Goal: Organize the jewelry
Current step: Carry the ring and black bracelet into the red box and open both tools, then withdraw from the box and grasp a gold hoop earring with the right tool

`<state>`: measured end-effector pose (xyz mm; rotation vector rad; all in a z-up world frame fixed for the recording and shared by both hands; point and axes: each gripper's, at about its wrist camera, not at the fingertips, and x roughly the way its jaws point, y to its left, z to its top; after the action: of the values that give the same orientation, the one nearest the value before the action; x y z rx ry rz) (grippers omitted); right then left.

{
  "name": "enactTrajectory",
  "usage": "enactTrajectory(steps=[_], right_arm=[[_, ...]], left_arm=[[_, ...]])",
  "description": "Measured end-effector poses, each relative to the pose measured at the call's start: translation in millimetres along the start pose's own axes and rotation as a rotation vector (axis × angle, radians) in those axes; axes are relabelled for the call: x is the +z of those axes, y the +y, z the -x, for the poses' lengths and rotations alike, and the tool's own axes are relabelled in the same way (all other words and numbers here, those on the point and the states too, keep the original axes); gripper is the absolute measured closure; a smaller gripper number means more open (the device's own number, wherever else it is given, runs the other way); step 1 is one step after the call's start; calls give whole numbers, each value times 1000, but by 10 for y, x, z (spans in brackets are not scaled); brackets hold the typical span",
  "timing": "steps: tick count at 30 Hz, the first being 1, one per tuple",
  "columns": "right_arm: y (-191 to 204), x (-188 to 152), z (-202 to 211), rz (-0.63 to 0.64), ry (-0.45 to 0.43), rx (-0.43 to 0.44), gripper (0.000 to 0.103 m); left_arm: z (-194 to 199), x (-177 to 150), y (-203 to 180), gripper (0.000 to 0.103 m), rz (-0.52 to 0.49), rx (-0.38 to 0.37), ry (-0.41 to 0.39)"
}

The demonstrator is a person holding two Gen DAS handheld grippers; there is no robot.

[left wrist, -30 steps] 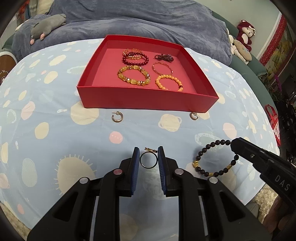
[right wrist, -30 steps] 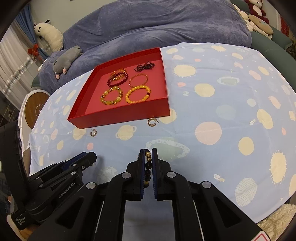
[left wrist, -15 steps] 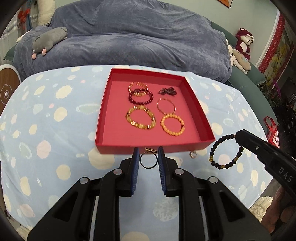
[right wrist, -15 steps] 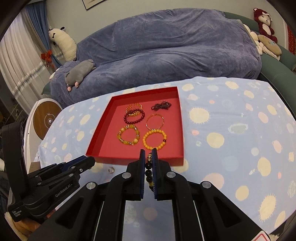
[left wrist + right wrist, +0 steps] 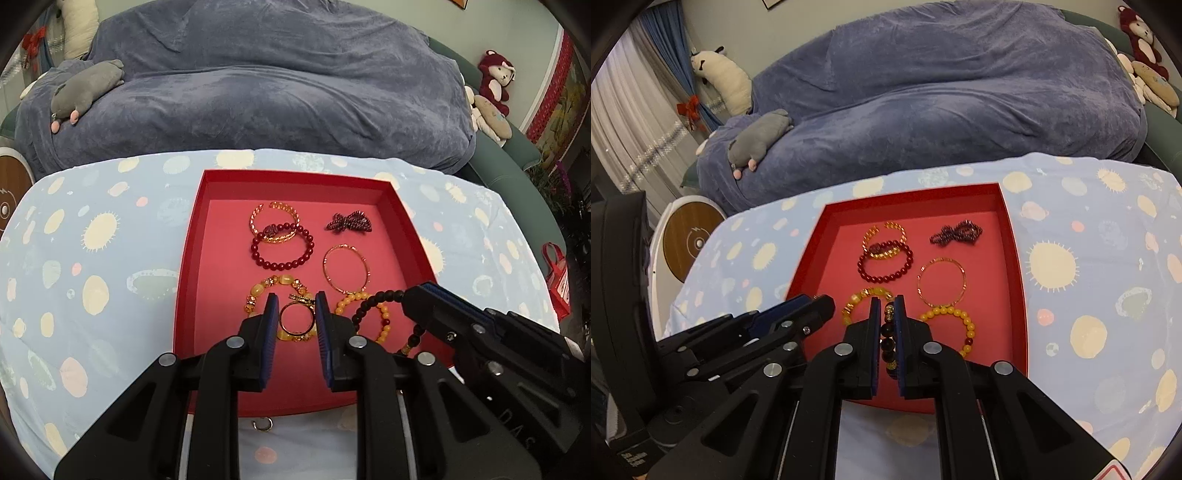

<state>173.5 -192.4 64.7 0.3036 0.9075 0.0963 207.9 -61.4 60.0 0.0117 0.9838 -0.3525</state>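
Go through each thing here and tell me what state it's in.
Left gripper: shut on gold ring, above tray.
Right gripper: shut on black bead bracelet.
Red tray: open, holding bracelets.
Hoop earring: lying outside tray on cloth.

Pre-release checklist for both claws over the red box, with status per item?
1. Left claw holds the gold ring: ok.
2. Right claw shut on the black bead bracelet: ok.
3. Both claws over the red box: ok.
4. Free floor under the ring: not ok, the amber bracelet lies below.
5. Free floor under the black beads: not ok, they hang over the orange bead bracelet.
6. Height above the floor: cannot tell.
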Motion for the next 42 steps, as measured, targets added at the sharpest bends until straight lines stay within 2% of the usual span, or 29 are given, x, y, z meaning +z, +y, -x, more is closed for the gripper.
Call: enactTrajectory(steps=[5, 9, 10, 14, 15, 19, 26, 35, 42], right_arm=[[-215, -165, -260, -7, 76, -51, 96], [-374, -209, -209, -26, 61, -97, 90], [-403, -218, -171, -31, 51, -103, 89], [-492, -237, 47, -63, 5, -111, 72], [-496, -254, 118, -65, -10, -113, 70], [-466, -394, 373, -59, -49, -130, 62], [-411, -811, 590, -56, -20, -138, 62], [-375, -1246, 566, -88, 51, -137, 62], [-329, -1289, 443, -65, 68, -142, 62]], left_arm=[[-247, -122, 63, 83, 10, 16, 47], [-316, -212, 70, 82, -1, 23, 58], [-311, -223, 74, 78, 0, 24, 58], [-187, -294, 84, 48, 17, 59, 15], [-142, -310, 91, 46, 23, 65, 4], [33, -450, 120, 44, 38, 71, -11], [248, -850, 180, 40, 71, 80, 18], [345, -1284, 243, 40, 109, 110, 52], [286, -1427, 285, 40, 137, 122, 70]])
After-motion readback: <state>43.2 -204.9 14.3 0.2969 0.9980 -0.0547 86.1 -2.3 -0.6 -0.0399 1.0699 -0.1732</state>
